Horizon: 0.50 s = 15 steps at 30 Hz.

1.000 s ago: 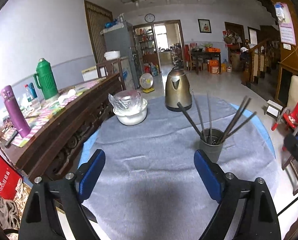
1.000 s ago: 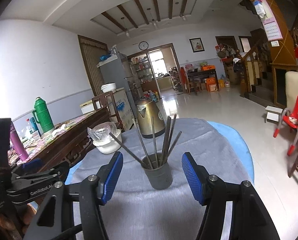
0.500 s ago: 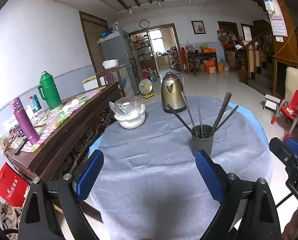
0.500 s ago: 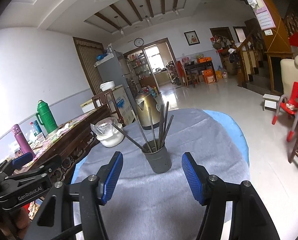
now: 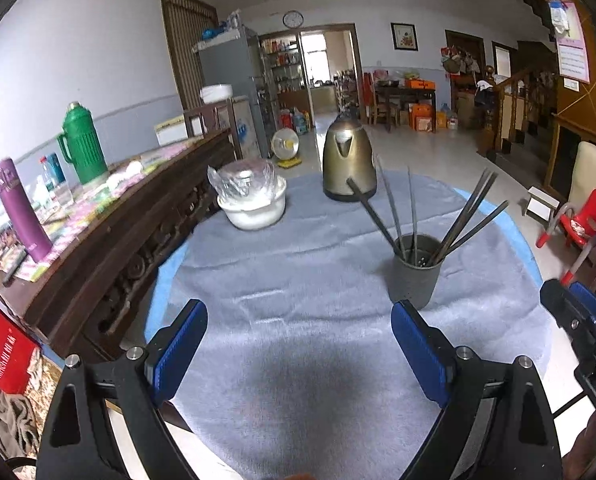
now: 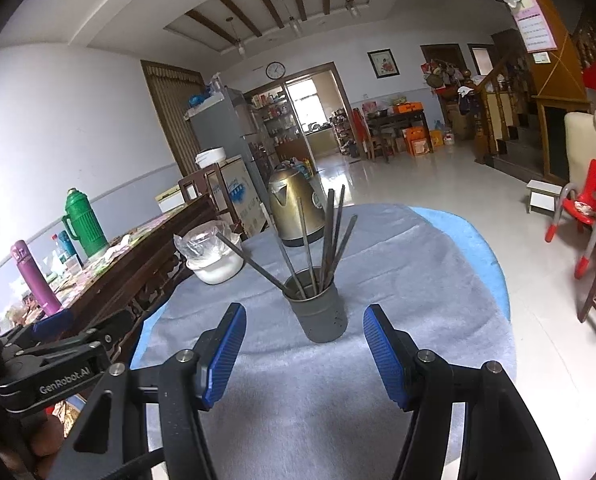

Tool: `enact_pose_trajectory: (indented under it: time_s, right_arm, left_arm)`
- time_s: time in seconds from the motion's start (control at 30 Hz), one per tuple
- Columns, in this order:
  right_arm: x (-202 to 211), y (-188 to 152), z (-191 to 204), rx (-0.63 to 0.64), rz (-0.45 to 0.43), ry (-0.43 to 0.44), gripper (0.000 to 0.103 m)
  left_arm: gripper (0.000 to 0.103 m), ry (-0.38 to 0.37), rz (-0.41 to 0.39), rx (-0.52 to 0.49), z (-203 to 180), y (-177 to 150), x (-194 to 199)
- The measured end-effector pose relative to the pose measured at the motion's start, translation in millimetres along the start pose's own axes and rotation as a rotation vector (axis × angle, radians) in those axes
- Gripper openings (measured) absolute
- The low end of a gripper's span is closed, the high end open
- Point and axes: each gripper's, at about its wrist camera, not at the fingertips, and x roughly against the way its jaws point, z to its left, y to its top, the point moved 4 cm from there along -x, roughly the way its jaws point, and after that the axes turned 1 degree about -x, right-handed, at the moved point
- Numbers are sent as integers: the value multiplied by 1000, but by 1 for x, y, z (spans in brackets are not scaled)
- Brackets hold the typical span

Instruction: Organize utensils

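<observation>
A dark grey utensil cup stands upright on the grey cloth of the round table. Several dark chopsticks stand in it, fanned out. It also shows in the right wrist view with its chopsticks. My left gripper is open and empty, low over the cloth, with the cup just beyond its right finger. My right gripper is open and empty, with the cup straight ahead between its fingers. The right gripper shows at the right edge of the left wrist view.
A brass kettle stands at the table's far side. A white bowl covered in plastic sits to its left. A dark wooden sideboard with a green thermos and purple flask runs along the left. Red chairs stand at right.
The left gripper has tilted down and come nearer the cup again. The right gripper has moved slightly and the cup sits closer between its fingers. Both stay open.
</observation>
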Motion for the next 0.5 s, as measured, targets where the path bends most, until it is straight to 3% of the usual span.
enact_pose_trajectory:
  time_s: [0.27, 0.5]
  right_arm:
    - [-45, 1, 11, 13, 44, -75, 66]
    - [-77, -3, 13, 25, 79, -195, 66]
  left_arm:
    - [93, -56, 50, 16, 21, -8, -51]
    - [93, -172, 97, 42, 34, -17, -100]
